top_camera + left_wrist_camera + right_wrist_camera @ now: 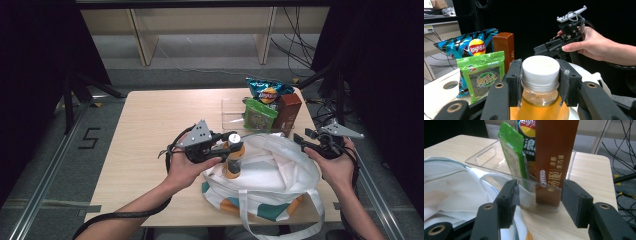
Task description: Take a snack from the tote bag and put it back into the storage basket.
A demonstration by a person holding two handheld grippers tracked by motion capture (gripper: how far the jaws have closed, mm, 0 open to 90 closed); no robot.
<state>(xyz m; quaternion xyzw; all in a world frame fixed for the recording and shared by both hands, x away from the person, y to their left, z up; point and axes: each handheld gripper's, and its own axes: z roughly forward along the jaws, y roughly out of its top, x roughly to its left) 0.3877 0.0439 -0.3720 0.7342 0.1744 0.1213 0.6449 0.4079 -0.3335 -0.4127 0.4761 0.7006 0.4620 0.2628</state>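
The left gripper (pixel 231 143) has its two black jaws about half way open, and they squeeze the neck of a bottle of orange drink (pixel 233 161), just under its round white cap (pixel 540 69). In the left gripper view the soft pads press on both sides of the cap. The bottle is clear plastic, smooth and round, and it stands upright over the mouth of the white cloth bag (pixel 280 175).

The right gripper (pixel 301 140) is off to the right side of the bag. Its jaws stand apart. In the right gripper view the gap between them has nothing in it, and a tall brown Oreo box (pixel 554 160) stands a bit beyond.

The bag is soft and floppy, with green and orange patches and long white straps that hang over the near edge of the wooden table (pixel 150 130). Behind it is a clear plastic tray (pixel 232 114) with thin see-through walls. In the tray stand a shiny blue Lay's chip bag (pixel 268 91), a flat green seaweed pack (pixel 259 115) and the stiff brown box.

The left half of the table is bare and smooth, with lots of room. The tray sits close to the right far corner.
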